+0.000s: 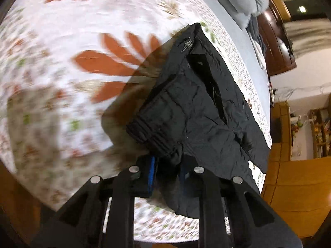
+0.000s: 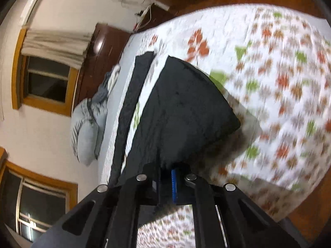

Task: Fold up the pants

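Black pants (image 1: pixel 198 103) hang lifted above a floral bedsheet (image 1: pixel 62 41). In the left wrist view my left gripper (image 1: pixel 167 165) is shut on the waistband end, with the open fly and a label showing. In the right wrist view my right gripper (image 2: pixel 168 173) is shut on a leg end of the pants (image 2: pixel 182 111); the cloth stretches away from it, and a second dark strip of the pants (image 2: pixel 132 107) lies along the bed. Both views are motion-blurred.
The bed's floral sheet (image 2: pixel 279 82) fills most of both views. A grey pillow (image 2: pixel 86 128) and bundled cloth lie by the dark wooden headboard (image 2: pixel 97 57). Windows (image 2: pixel 47 78) and a white wall lie beyond. Wooden floor (image 1: pixel 293 186) and shelves (image 1: pixel 320 132) flank the bed.
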A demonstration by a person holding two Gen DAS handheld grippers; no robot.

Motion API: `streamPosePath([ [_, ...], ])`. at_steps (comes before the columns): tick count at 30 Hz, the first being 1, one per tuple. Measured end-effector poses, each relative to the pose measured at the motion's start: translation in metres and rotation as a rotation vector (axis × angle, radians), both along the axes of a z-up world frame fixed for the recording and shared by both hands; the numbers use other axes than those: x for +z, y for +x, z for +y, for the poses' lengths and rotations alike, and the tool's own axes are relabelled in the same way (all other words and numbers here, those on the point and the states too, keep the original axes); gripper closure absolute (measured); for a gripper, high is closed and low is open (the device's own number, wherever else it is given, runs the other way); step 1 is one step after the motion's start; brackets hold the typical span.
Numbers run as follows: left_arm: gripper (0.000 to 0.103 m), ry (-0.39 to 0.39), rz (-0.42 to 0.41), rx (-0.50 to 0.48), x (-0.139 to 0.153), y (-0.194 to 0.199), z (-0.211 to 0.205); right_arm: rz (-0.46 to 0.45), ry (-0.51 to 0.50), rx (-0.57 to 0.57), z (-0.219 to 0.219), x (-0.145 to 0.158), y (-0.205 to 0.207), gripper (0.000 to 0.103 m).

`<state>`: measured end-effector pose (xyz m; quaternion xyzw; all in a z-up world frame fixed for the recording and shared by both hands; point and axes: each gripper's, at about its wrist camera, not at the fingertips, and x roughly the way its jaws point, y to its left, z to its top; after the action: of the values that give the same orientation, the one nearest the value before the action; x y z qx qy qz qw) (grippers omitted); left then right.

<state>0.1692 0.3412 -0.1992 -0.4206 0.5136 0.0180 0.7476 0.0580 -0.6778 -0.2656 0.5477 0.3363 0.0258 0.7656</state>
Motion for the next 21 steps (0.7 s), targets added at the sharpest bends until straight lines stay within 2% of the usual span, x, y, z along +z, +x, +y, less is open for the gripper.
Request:
streamPosePath([
  [5,0.085,-0.016,0.037,0.051,-0.019,-0.029,0.039,0.035,-0.021,0.094,0.035,-0.008,-0.005,0.096],
  [10,0.073,-0.004,0.004,0.027,-0.030,-0.030,0.041,0.113,-0.066,0.130,0.046,-0.022,0.005,0.087],
  [11,0.067,-0.014,-0.011,0.020,-0.028,-0.030,0.041,0.116,-0.061,0.133,0.045,-0.021,0.005,0.082],
  [13,0.046,-0.031,-0.025,0.010,-0.023,-0.030,0.040,0.120,-0.066,0.147,0.041,-0.011,0.004,0.067],
  [14,0.024,-0.014,-0.032,0.008,-0.015,-0.033,0.042,0.120,-0.078,0.148,0.035,-0.006,0.002,0.055],
  [15,0.015,0.035,-0.039,0.008,-0.005,-0.037,0.044,0.129,-0.109,0.137,0.028,0.004,-0.003,0.043],
  [17,0.013,0.146,-0.061,-0.008,0.017,-0.042,0.049,0.161,-0.183,0.091,0.011,0.021,-0.015,0.033],
  [21,0.011,0.251,-0.091,-0.048,0.057,-0.025,0.064,0.190,-0.375,0.038,-0.009,0.069,-0.025,0.031],
])
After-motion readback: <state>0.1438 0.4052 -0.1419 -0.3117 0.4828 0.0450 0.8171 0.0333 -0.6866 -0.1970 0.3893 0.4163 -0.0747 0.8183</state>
